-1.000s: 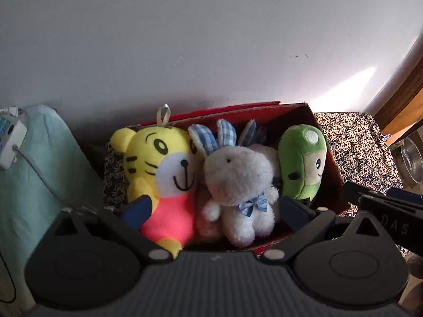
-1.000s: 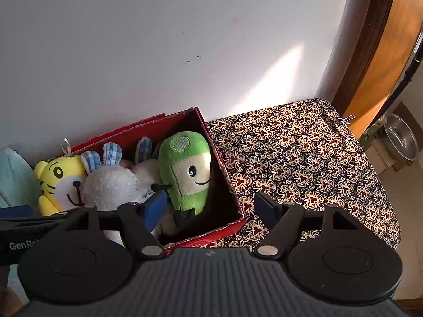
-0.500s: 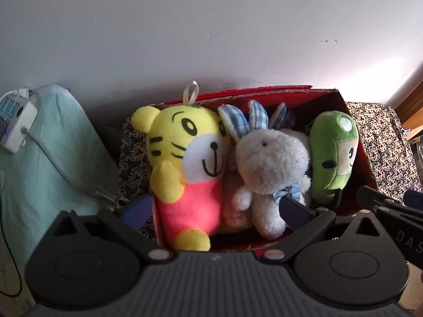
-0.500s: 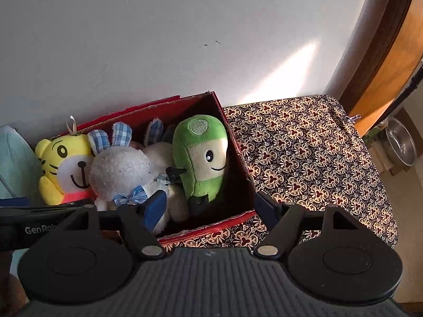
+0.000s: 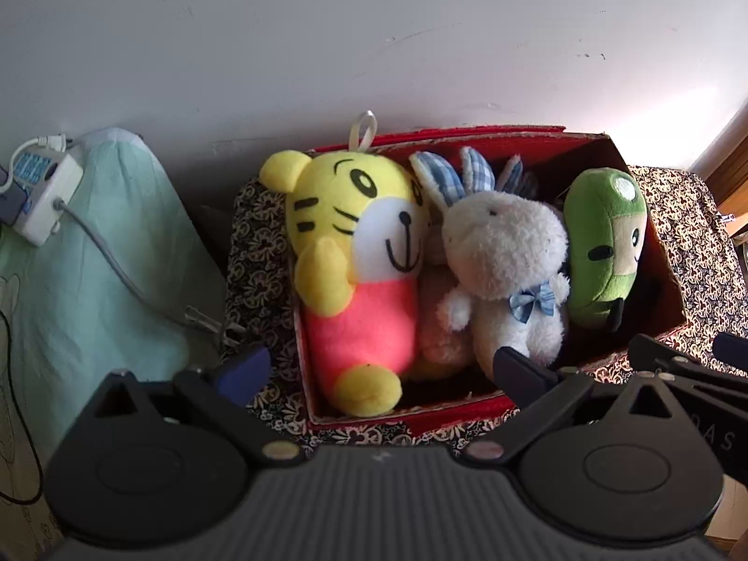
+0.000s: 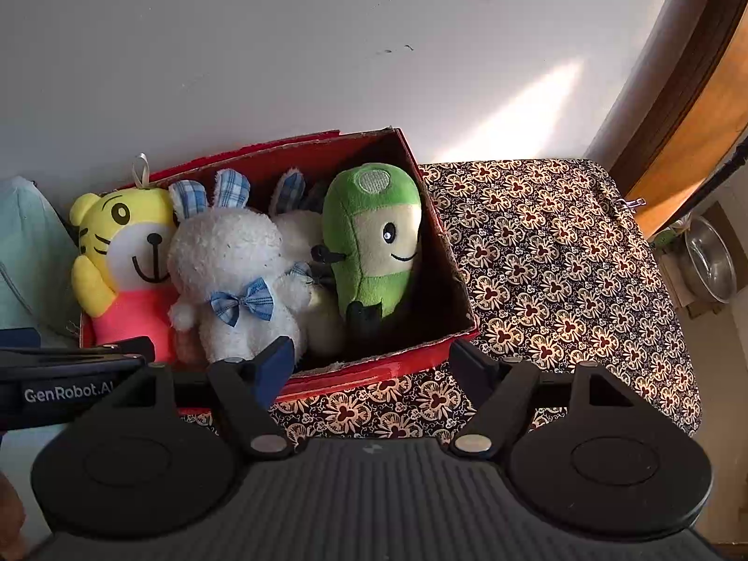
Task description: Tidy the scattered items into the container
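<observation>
A red cardboard box (image 5: 650, 252) (image 6: 449, 252) stands against the wall on a patterned cloth. Inside it sit a yellow tiger plush (image 5: 355, 252) (image 6: 126, 252), a white rabbit plush with a blue bow (image 5: 505, 262) (image 6: 233, 271), a second rabbit (image 6: 294, 229) behind it, and a green plush (image 5: 603, 243) (image 6: 374, 243). My left gripper (image 5: 378, 369) is open and empty, in front of the box. My right gripper (image 6: 374, 360) is open and empty at the box's front right corner.
The patterned cloth (image 6: 561, 280) covers the surface to the right of the box. A pale green cloth (image 5: 93, 257) with a white power strip (image 5: 42, 201) and cable lies left. A metal bowl (image 6: 710, 262) and a wooden door frame (image 6: 692, 93) are far right.
Both grippers have drawn back and shifted left, so the box and plush toys now appear further right and more fully in view. The toys have not moved.
</observation>
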The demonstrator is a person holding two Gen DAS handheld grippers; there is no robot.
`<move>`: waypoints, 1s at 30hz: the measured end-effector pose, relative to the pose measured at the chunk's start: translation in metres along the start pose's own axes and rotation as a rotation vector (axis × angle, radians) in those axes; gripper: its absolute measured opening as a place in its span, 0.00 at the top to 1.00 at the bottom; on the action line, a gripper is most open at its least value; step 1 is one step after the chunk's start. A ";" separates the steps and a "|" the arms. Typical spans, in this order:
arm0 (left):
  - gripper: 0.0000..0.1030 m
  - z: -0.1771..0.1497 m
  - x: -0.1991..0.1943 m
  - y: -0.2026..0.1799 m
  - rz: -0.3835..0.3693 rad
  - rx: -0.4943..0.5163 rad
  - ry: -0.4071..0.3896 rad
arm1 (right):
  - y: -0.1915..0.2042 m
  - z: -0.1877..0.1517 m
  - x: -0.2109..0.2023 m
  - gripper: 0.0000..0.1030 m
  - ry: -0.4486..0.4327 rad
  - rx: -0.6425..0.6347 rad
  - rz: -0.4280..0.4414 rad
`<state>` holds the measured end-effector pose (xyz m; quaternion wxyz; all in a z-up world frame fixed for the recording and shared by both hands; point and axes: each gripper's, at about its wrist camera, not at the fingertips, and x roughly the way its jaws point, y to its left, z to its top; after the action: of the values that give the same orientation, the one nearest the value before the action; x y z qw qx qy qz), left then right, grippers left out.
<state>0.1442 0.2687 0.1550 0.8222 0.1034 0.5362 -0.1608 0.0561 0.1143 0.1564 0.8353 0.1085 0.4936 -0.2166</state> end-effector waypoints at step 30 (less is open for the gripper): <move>0.06 -0.017 -0.013 0.019 0.068 -0.070 -0.041 | 0.018 0.002 -0.009 0.26 -0.074 -0.031 0.071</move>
<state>0.1314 0.2939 0.1600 0.8411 0.0895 0.5207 -0.1161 0.0618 0.1320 0.1649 0.8617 0.1046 0.4615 -0.1830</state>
